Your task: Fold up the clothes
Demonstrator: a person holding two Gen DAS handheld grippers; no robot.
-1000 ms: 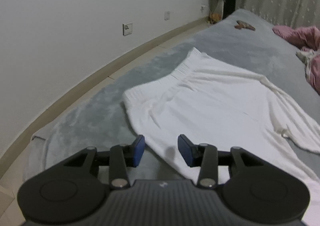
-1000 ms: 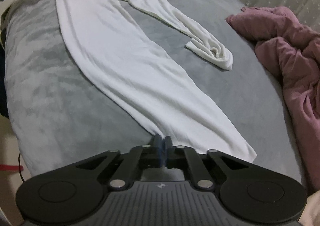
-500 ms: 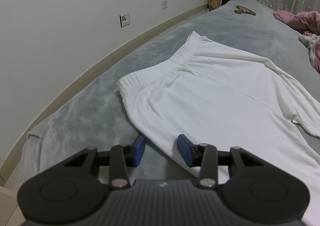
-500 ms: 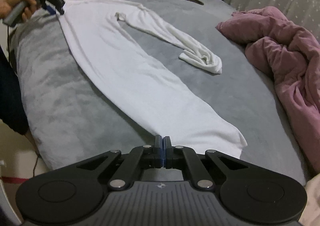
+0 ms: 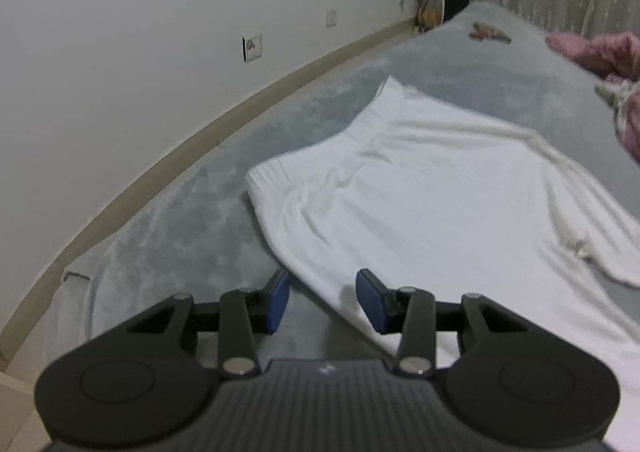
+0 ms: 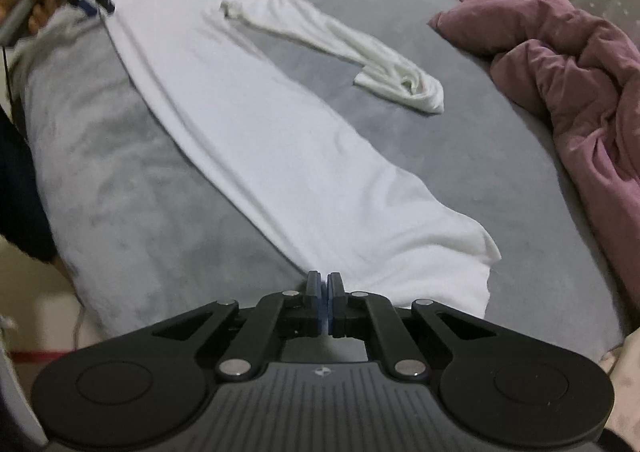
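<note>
White garment [image 6: 256, 139] lies stretched lengthwise on the grey bed [image 6: 120, 179]. Right hand-held gripper [image 6: 323, 292] pinches its near edge, tensioning it; left hand-held gripper [image 5: 323, 302], spread, straddles the opposite edge, probably ready to grasp.

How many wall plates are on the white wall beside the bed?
2. The nearer wall plate sits mid-wall; the farther wall plate is toward the corner. A blurred third may lie beyond.
</note>
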